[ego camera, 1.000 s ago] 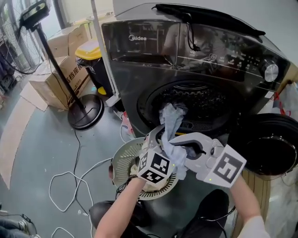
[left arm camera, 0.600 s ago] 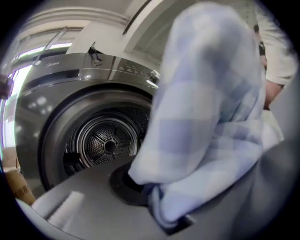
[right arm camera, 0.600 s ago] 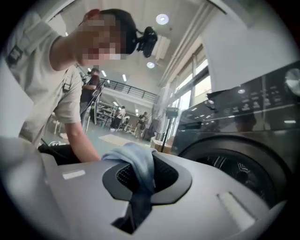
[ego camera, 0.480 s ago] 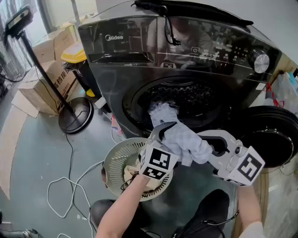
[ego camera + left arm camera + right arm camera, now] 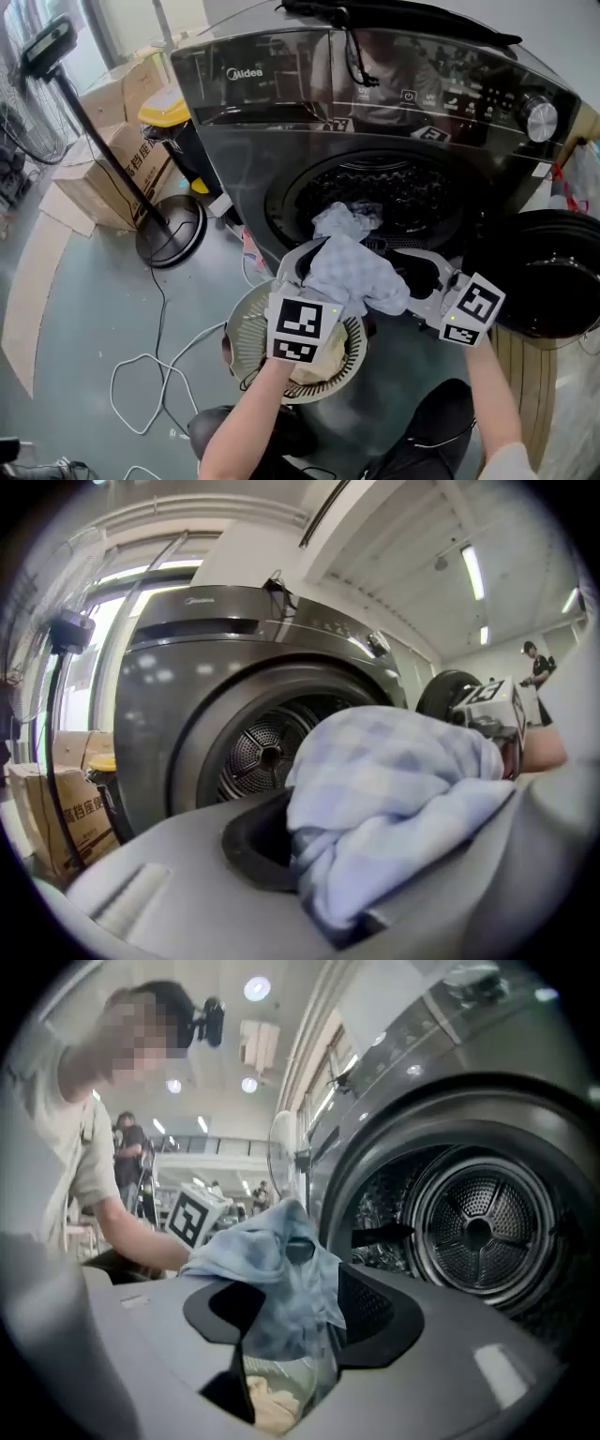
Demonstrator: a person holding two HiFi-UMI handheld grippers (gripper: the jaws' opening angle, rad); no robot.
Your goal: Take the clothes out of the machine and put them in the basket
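- head view: the washing machine (image 5: 281, 122) stands with its door swung open, and the pale checked cloth (image 5: 354, 274) is bunched in the air just in front of the drum mouth (image 5: 403, 192), above and a little to the right of the round slatted basket (image 5: 242, 319) on the floor.
- the left tool (image 5: 314, 267) and right tool (image 5: 405, 274) meet on the cloth from either side. its long axis runs from the drum lip down and out towards the person. a pale tail sits at the lip, and i cannot tell whether it is the same piece.
- left gripper view: the left tool (image 5: 366, 892) is pinching the cloth (image 5: 394, 789), with folds squeezed between the pads and the rest heaped over the jaws. the drum (image 5: 267, 752) is behind it.
- right gripper view: the right tool (image 5: 300, 1335) has just been opening its jaws. they stand spread, the cloth (image 5: 277, 1269) only hangs between them, and the basket (image 5: 281, 1372) shows below.
- to do this step well, i would judge:
  - draw the right tool straight back until no fold catches on its pads.
  - let the left tool carry alone, raising it enough that any tail clears the drum lip.
  - swing left and down over the middle of the basket, and release low so the trailing end falls inside the rim.
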